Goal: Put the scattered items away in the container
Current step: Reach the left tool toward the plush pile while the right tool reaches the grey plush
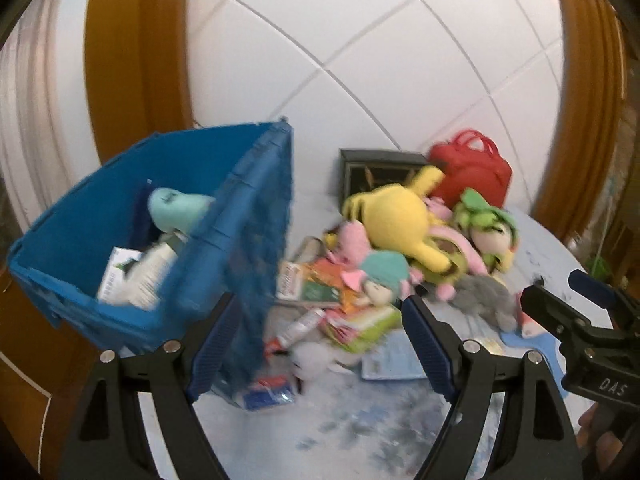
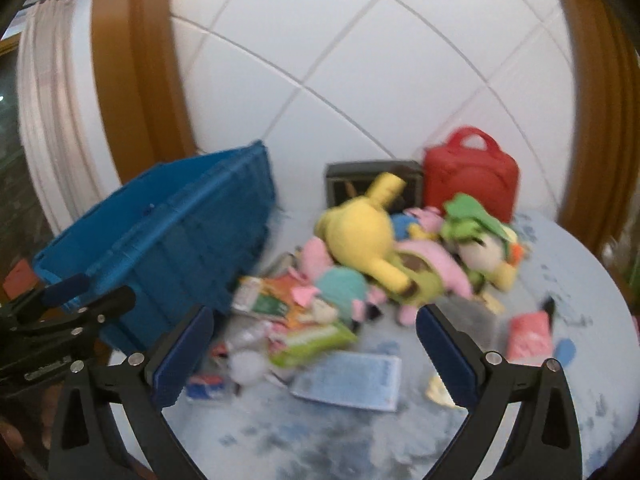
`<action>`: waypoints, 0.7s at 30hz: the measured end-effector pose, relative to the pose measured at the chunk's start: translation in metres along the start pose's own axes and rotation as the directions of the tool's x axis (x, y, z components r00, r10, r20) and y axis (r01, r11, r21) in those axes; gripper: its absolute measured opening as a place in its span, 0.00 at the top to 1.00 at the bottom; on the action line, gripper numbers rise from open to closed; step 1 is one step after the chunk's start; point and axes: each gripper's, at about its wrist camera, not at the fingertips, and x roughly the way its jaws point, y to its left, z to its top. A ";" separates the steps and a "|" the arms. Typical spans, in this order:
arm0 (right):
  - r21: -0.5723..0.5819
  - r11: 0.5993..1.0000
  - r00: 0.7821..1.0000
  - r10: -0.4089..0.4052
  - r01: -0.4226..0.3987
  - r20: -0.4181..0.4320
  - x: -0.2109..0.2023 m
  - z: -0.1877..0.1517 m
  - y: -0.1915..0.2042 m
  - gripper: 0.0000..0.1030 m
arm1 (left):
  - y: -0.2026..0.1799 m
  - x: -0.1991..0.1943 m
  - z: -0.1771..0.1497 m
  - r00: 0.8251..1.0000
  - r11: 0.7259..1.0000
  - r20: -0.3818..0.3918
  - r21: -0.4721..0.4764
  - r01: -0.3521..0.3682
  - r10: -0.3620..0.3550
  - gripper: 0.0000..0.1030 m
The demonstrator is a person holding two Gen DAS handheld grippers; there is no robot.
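Beyond both grippers a white tiled wall (image 1: 360,60) fills the background, framed by brown wooden posts (image 1: 136,52) at either side, with a pale curtain (image 2: 44,92) far to the left. Below it lies the table (image 2: 320,440), round-edged, pale blue with grey mottling, bare just ahead of the fingers.

The blue crate (image 1: 132,208) sits ahead and to the left of the left gripper (image 1: 320,340); its near corner falls between that gripper's fingers in the view, though whether they touch is unclear. Inside it lie a mint plush (image 1: 176,208) and white packets (image 1: 136,276).

Ahead of the right gripper (image 2: 316,344) is the heap: a red bag (image 2: 472,176) farthest back against the wall, a dark box (image 2: 360,180) beside it, a yellow plush (image 2: 360,232) on top, a green plush (image 2: 476,232) to its right, a teal-haired doll (image 2: 340,292) nearer, then a green packet (image 2: 312,340) and a blue leaflet (image 2: 352,380) closest to the fingers. A pink pouch (image 2: 528,336) lies apart to the right.

Both grippers stand wide apart and hold nothing. The views are blurred.
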 end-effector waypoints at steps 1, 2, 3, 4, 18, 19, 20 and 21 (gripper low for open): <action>0.008 1.000 1.000 -0.009 0.009 -0.015 -0.001 -0.006 -0.012 0.00 | -0.007 0.003 -0.005 1.000 1.000 -0.012 0.002 0.003 -0.003 0.20; 0.013 1.000 1.000 -0.012 0.013 -0.024 -0.002 -0.011 -0.019 0.00 | -0.014 0.007 -0.011 1.000 1.000 -0.030 0.003 0.005 -0.005 0.20; 0.018 1.000 0.999 -0.016 0.017 -0.037 -0.002 -0.017 -0.027 0.00 | -0.018 0.011 -0.015 0.999 1.000 -0.045 0.003 0.005 -0.004 0.20; 0.023 1.000 0.999 -0.020 0.021 -0.051 -0.001 -0.023 -0.035 0.00 | -0.022 0.015 -0.020 0.998 1.000 -0.062 0.003 0.004 -0.004 0.20; 0.063 0.994 0.969 -0.077 0.094 -0.236 0.066 -0.062 -0.092 0.00 | -0.025 0.111 -0.055 0.962 1.000 -0.271 0.009 -0.024 0.026 0.20; 0.076 0.991 0.966 -0.087 0.109 -0.243 0.071 -0.062 -0.098 0.00 | -0.027 0.119 -0.055 0.959 1.000 -0.283 0.018 -0.018 0.022 0.20; 0.089 0.988 0.963 -0.097 0.123 -0.251 0.076 -0.063 -0.105 0.00 | -0.028 0.125 -0.055 0.957 1.000 -0.290 0.023 -0.013 0.019 0.20; 0.102 0.985 0.959 -0.106 0.137 -0.261 0.080 -0.063 -0.112 0.00 | -0.030 0.132 -0.053 0.955 1.000 -0.298 0.027 -0.006 0.014 0.20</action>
